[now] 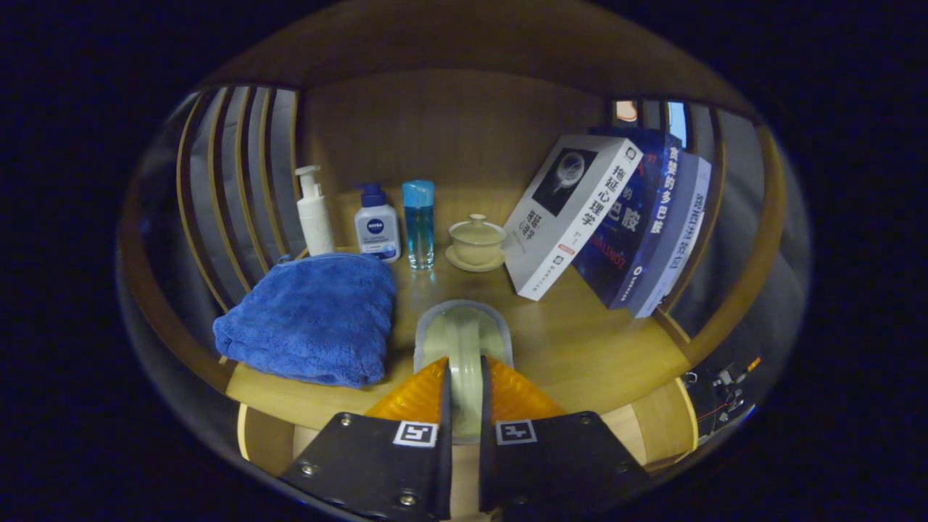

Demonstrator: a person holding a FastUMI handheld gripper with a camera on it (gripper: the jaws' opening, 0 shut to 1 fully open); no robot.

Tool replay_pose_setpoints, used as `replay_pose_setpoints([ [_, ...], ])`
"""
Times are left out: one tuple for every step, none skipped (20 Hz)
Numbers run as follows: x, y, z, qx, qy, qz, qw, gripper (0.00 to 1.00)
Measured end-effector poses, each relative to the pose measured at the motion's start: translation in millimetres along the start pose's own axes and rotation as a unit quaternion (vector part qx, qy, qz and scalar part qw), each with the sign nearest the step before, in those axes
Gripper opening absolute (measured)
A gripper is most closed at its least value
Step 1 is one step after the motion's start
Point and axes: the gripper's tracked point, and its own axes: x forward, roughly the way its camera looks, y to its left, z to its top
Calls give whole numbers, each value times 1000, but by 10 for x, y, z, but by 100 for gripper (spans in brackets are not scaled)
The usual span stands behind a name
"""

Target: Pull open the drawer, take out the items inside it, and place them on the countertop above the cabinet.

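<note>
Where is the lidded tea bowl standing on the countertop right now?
In the gripper view, the lidded tea bowl stands on its saucer beyond the claw, between the blue-capped clear bottle and the leaning books.

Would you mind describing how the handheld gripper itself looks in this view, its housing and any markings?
The gripper has two fingers, each mounted on a dark, angular plate held with small silver screws. Each plate carries a square black-and-white fiducial tag near its inner top corner. The finger pads are wedge-shaped with a ribbed surface. No cables or sleeve are visible on it.
</note>
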Motion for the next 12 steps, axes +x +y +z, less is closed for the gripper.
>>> replay_pose_setpoints([
  [14,-36,7,5,-4,3,1000,15],
  [25,-41,16,10,-6,4,1000,15],
  [31,-57,18,13,-8,4,1000,15],
  [40,-63,29,15,-10,6,1000,15],
  [48,-63,29,17,-11,8,1000,15],
  [59,-54,32,16,-12,13,1000,15],
  [78,-44,33,16,-11,18,1000,16],
  [85,-51,22,14,-10,18,1000,18],
  [78,-70,17,13,-10,17,1000,20],
  [107,-39,5,12,-11,23,1000,28],
  [50,2,41,13,-15,32,999,37],
  [21,29,66,14,-23,42,999,46],
])
